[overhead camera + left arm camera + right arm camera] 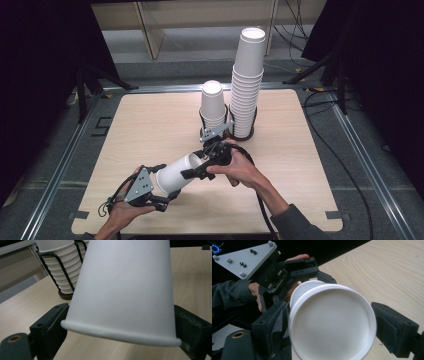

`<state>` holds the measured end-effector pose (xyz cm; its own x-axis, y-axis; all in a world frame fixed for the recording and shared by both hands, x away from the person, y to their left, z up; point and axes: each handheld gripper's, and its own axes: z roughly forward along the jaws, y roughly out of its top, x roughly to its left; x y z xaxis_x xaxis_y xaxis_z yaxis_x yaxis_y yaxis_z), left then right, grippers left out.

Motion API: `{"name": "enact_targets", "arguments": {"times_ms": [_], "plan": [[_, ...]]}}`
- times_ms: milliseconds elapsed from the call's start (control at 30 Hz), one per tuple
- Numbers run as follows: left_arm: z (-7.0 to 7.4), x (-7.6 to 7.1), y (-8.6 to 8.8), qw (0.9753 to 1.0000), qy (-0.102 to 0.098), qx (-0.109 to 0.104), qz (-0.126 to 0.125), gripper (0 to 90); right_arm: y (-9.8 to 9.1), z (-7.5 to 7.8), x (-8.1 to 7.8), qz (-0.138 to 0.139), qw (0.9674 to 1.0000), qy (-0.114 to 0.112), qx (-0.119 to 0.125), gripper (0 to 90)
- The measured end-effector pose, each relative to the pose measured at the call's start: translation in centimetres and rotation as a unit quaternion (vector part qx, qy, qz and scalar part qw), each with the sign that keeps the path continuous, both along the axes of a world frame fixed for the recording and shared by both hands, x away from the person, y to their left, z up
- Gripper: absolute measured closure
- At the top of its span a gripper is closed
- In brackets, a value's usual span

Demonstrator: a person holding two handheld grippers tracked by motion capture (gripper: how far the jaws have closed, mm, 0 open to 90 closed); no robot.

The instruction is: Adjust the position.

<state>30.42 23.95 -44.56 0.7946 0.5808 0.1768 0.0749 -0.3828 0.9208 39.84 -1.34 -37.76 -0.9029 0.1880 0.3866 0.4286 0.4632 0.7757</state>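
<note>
Here, I hold a white paper cup [176, 174] lying nearly on its side above the front of the light wooden surface [150, 120], one hand-held gripper at each end. My left hand-held gripper [162, 192] is at the rim end: in the left gripper view its two black jaws sit against opposite sides of the cup [125, 290], just above the rolled rim, pressing on it. My right hand-held gripper [200, 167] is at the other end; in the right gripper view its jaws flank the cup's round, recessed bottom [332, 325], one on each side and touching the wall, so it grips the cup too. In that same view the left hand-held gripper [294, 287], with its grey three-cornered plate, shows beyond the cup.

Toward the back of the surface, two black wire holders stand just beside each other. The left one holds a short stack of cups [212, 105]; the right one holds a tall stack of cups [247, 75], each stack upside down. Both stacks are apart from the cup I hold.
</note>
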Motion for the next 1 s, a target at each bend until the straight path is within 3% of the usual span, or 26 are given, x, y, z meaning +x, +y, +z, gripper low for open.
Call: {"name": "enact_targets", "arguments": {"times_ms": [33, 67, 100, 167, 200, 233, 267, 333, 367, 467, 533, 633, 667, 700, 767, 800, 833, 900, 933, 1000], "plan": [[0.0, 0.0, 0.1, 1.0000, 0.001, 0.008, 0.000, 9.7, -0.1, 0.0, 0.0, -0.002, 1.0000, -0.004, 0.001, 16.8], [-0.1, 0.1, -0.1, 1.0000, 0.005, 0.002, 0.001, 9.7, -0.2, 0.1, 0.1, -0.003, 1.0000, -0.006, 0.001, 16.7], [-0.1, 0.1, 0.0, 0.9998, 0.011, 0.016, 0.002, 9.8, -0.3, 0.1, 0.1, -0.004, 1.0000, -0.007, 0.000, 16.5], [-0.3, 0.2, -0.1, 0.9996, 0.017, 0.024, 0.002, 9.8, -0.3, 0.3, 0.0, -0.005, 0.9999, -0.013, -0.007, 15.8], [-0.3, 0.2, -0.1, 0.9994, 0.022, 0.026, 0.000, 9.8, -0.4, 0.4, -0.2, -0.010, 0.9998, -0.007, -0.017, 15.7], [-0.3, 0.2, -0.1, 0.9993, 0.024, 0.029, -0.001, 9.8, -0.3, 0.3, -0.1, -0.002, 0.9995, -0.025, -0.019, 15.7], [-0.3, 0.2, -0.2, 0.9990, 0.024, 0.038, -0.001, 9.8, -0.3, 0.3, -0.3, -0.007, 0.9994, -0.017, -0.030, 15.7], [-0.3, 0.1, -0.3, 0.9988, 0.022, 0.044, -0.007, 9.8, 0.0, 0.0, -0.2, 0.005, 0.9989, -0.027, -0.037, 15.7], [-0.4, 0.0, -0.5, 0.9988, 0.025, 0.042, -0.007, 9.8, 0.1, -0.2, -0.3, 0.007, 0.9987, -0.016, -0.048, 15.6], [-0.3, -0.1, -0.5, 0.9983, 0.026, 0.049, -0.015, 9.7, 0.2, -0.5, -0.3, 0.018, 0.9983, -0.020, -0.052, 15.7], [-0.3, 0.0, -0.5, 0.9986, 0.020, 0.045, -0.019, 9.7, 0.3, -0.6, -0.3, 0.023, 0.9982, -0.010, -0.055, 15.8], [-0.3, -0.1, -0.5, 0.9991, 0.015, 0.034, -0.020, 9.3, 0.4, -0.9, -0.3, 0.031, 0.9979, -0.013, -0.055, 20.5], [-0.3, 0.0, -0.4, 0.9990, 0.015, 0.035, -0.022, 8.7, 0.4, -1.0, -0.3, 0.031, 0.9981, 0.005, -0.053, 21.2], [-0.3, 0.0, -0.4, 0.9991, 0.015, 0.032, -0.022, 8.7, 0.4, -1.0, -0.3, 0.031, 0.9981, 0.005, -0.053, 21.2], [-0.4, 0.1, -0.2, 0.9994, 0.018, 0.018, -0.024, 7.6, 0.2, -1.0, 0.0, 0.037, 0.9986, 0.007, -0.035, 23.0], [-0.5, 0.2, -0.1, 0.9995, 0.015, 0.001, -0.026, 6.7, 0.1, -1.0, 0.1, 0.038, 0.9988, 0.010, -0.029, 23.5], [-0.4, 0.2, 0.0, 0.9995, 0.015, 0.000, -0.026, 5.3, -0.1, -0.8, 0.1, 0.033, 0.9990, 0.021, -0.021, 23.9], [-0.5, 0.2, 0.0, 0.9991, 0.010, -0.028, -0.029, 4.1, -0.2, -0.7, 0.2, 0.039, 0.9990, 0.018, -0.009, 24.2], [-0.4, 0.2, 0.1, 0.9990, 0.008, -0.032, -0.031, 3.4, -0.3, -0.6, 0.2, 0.039, 0.9991, 0.015, -0.008, 24.3], [-0.2, 0.2, 0.4, 0.9971, 0.011, -0.063, -0.042, 2.4, -0.4, -0.4, 0.2, 0.041, 0.9990, 0.020, 0.002, 24.5]]}}
